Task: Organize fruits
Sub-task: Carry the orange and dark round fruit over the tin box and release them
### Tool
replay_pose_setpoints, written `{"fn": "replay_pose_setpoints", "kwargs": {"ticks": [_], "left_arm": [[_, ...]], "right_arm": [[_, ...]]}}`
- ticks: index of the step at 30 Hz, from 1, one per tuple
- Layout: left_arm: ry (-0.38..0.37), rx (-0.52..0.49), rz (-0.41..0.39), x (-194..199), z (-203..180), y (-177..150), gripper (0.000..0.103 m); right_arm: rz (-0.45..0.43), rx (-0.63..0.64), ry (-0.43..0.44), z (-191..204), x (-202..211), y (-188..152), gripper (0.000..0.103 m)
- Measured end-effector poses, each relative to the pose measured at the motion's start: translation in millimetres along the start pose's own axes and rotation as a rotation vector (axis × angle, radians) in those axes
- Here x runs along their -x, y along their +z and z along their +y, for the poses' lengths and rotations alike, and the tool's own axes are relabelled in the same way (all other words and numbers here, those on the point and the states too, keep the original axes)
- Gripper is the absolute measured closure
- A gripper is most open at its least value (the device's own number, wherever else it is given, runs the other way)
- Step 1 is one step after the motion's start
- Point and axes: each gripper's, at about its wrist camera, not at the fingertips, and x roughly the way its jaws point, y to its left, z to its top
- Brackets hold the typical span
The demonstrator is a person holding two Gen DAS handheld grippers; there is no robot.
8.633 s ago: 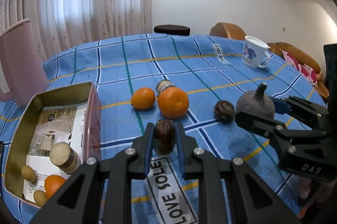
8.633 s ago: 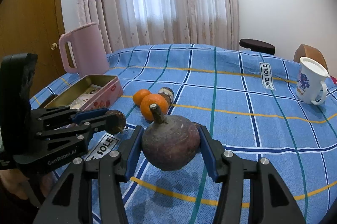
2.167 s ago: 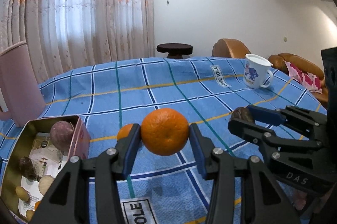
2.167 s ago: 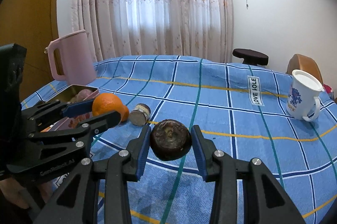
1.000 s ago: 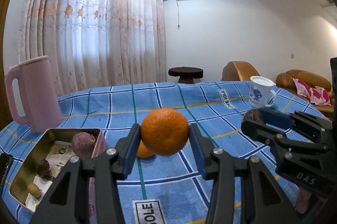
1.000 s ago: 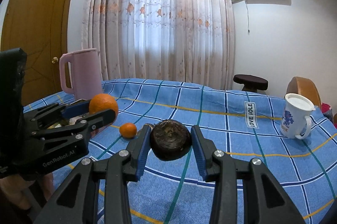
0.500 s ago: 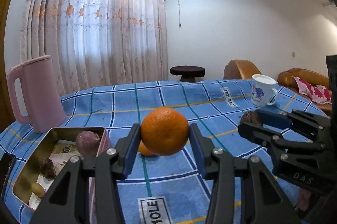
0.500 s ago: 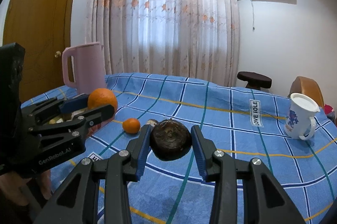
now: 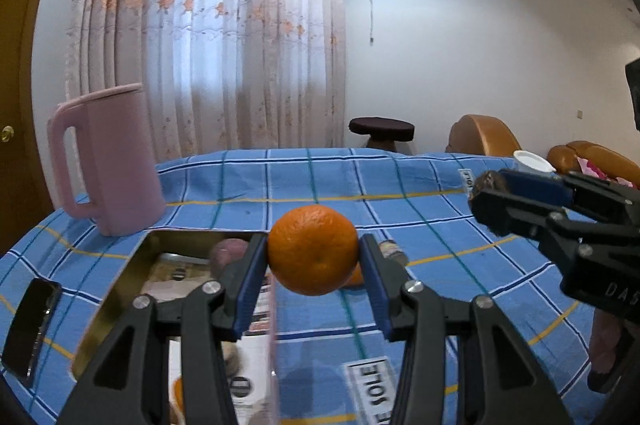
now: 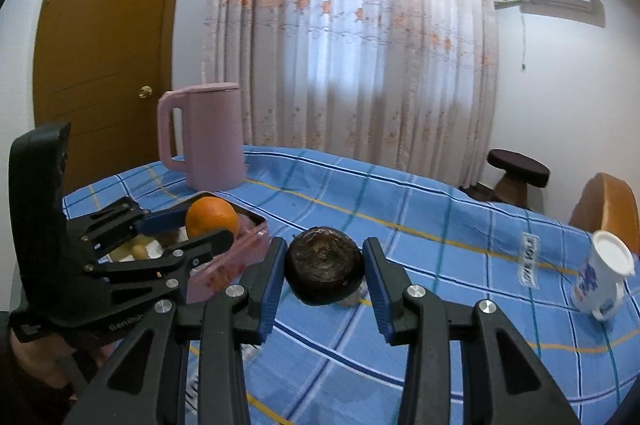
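My left gripper is shut on a large orange, held in the air by the right wall of the open tin box. In the right wrist view the same orange hangs over the tin box. The box holds a purplish fruit and several small fruits. My right gripper is shut on a dark brown round fruit, lifted above the blue cloth right of the box. A smaller orange and a small brown fruit lie on the cloth behind the held orange.
A pink jug stands behind the box. A dark phone lies at the left table edge. A white mug stands at the far right on the blue checked tablecloth. A stool and brown chairs are beyond the table.
Both grippers have swung left toward the tin box with their fruits still held. The jug and box now sit nearer the centre of both views.
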Motion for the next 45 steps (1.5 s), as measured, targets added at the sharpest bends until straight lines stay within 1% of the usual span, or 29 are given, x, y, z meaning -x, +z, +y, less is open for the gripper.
{"fn": "replay_pose_setpoints", "kwargs": {"ticks": [10,19,25,29,33,39,41,44,45], "left_arm": [[0.1,0.025,0.031,3,49,2,0.055],[0.16,0.044,0.085,-3,90,-4,0.055],[0.18,0.05,0.122,-8,107,-11,0.055],[0.181,0.058,0.145,-11,117,-16,0.055],[0.176,0.057,0.174,-17,122,-20,0.055],[0.179,0.061,0.201,-21,125,-25,0.054],[0.18,0.057,0.204,-21,124,-27,0.054],[0.188,0.054,0.209,-21,125,-27,0.052],[0.191,0.053,0.209,-20,124,-27,0.05]], "right_arm": [[0.031,0.057,0.095,50,-40,30,0.062],[0.068,0.071,0.171,79,-75,45,0.062],[0.105,0.069,0.207,97,-97,41,0.062],[0.131,0.075,0.222,107,-108,35,0.062],[0.168,0.078,0.237,114,-122,29,0.062],[0.216,0.092,0.261,123,-132,14,0.062],[0.232,0.095,0.261,124,-134,10,0.062],[0.272,0.084,0.281,124,-139,4,0.062],[0.294,0.085,0.3,125,-141,1,0.062]]}}
